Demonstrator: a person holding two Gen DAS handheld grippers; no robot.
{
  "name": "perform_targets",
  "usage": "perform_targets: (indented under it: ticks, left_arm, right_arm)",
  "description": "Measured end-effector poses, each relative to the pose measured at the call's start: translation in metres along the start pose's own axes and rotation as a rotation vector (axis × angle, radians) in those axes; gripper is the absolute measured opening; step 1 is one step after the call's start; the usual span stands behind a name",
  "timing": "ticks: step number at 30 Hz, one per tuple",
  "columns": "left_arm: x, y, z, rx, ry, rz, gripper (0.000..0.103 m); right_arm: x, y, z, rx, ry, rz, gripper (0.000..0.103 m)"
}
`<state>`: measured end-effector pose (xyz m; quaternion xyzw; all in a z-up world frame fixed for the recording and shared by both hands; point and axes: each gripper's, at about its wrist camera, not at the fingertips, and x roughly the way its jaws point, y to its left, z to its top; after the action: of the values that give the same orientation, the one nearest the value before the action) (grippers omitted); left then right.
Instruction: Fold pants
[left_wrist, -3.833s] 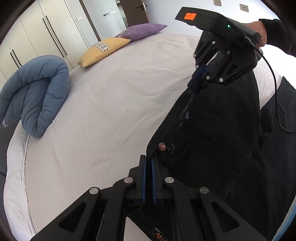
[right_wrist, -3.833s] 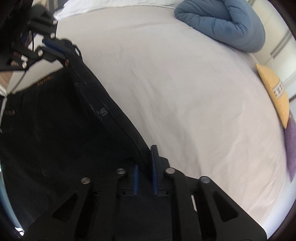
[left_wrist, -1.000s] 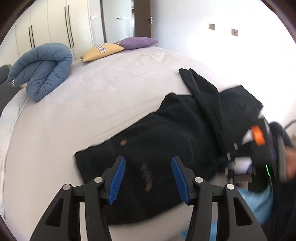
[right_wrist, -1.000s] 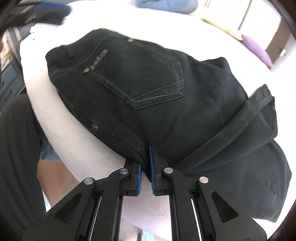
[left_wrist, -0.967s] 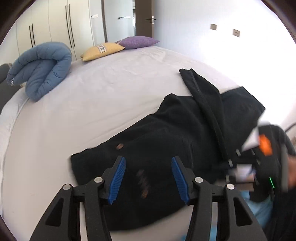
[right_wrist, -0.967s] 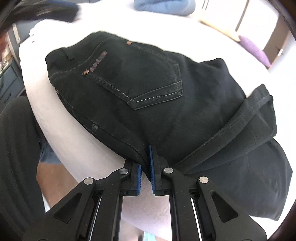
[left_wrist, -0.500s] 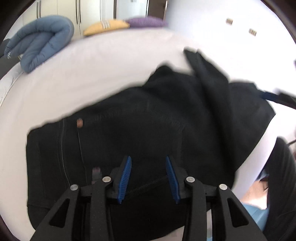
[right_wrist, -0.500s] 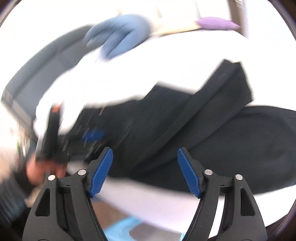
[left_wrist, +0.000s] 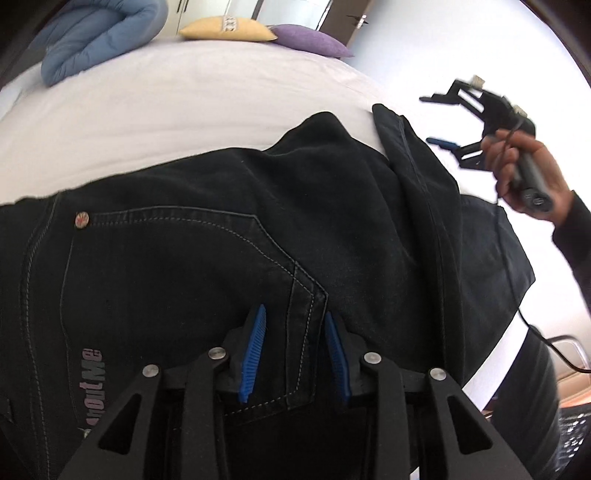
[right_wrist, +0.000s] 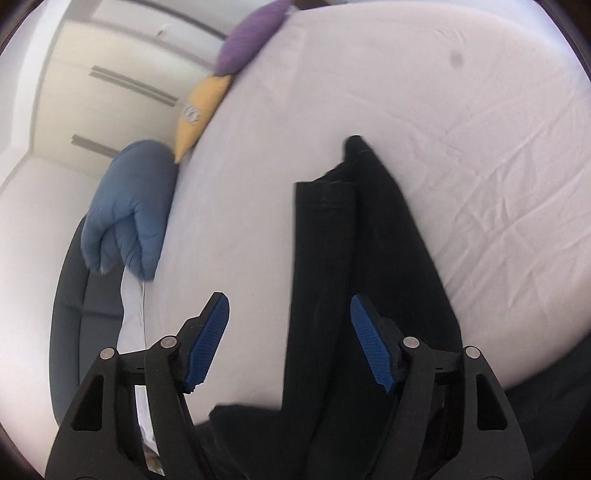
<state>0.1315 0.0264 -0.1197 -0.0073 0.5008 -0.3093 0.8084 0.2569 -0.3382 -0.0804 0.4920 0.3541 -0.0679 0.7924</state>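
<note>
Lying across the white bed (left_wrist: 184, 103), the black pants (left_wrist: 221, 240) show the seat side up: back pocket (left_wrist: 184, 258) with pale stitching, a copper rivet (left_wrist: 81, 219) at its corner. Pink lettering near the waistband is partly readable, "outMe" visible, rest blurred.

Left gripper (left_wrist: 293, 347): blue pads spread, straddling the pocket's lower corner, nothing pinched; contact with the cloth cannot be told.

Right gripper (right_wrist: 290, 339): pads wide apart, above the pant legs (right_wrist: 354, 240), which stretch away over the sheet. In the left view the right gripper (left_wrist: 458, 122) is held in the air beyond the legs.

Blue duvet roll (left_wrist: 96, 33), yellow pillow (left_wrist: 225, 30), purple pillow (left_wrist: 310, 40) along the far edge.
</note>
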Motion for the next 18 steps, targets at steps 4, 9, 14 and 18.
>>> perform_targets:
  ticks: [4,9,14,18]
  left_arm:
    - [0.001,-0.001,-0.001,0.005,0.007,0.001,0.034]
    - [0.004,-0.001,-0.001,-0.012,0.009,-0.010,0.034]
    - [0.004,0.002,-0.003,-0.019,0.008,-0.016,0.034]
    - [0.006,0.002,-0.004,-0.017,0.009,-0.012,0.034]
  right_arm:
    - [0.033,-0.021,0.004,0.079,0.022,-0.025,0.067]
    - [0.078,-0.029,0.020,0.095,0.025,-0.008,0.067]
    - [0.108,-0.029,0.038,0.100,0.017,0.015,0.055]
    - [0.121,-0.026,0.048,0.086,0.049,0.017,0.025]
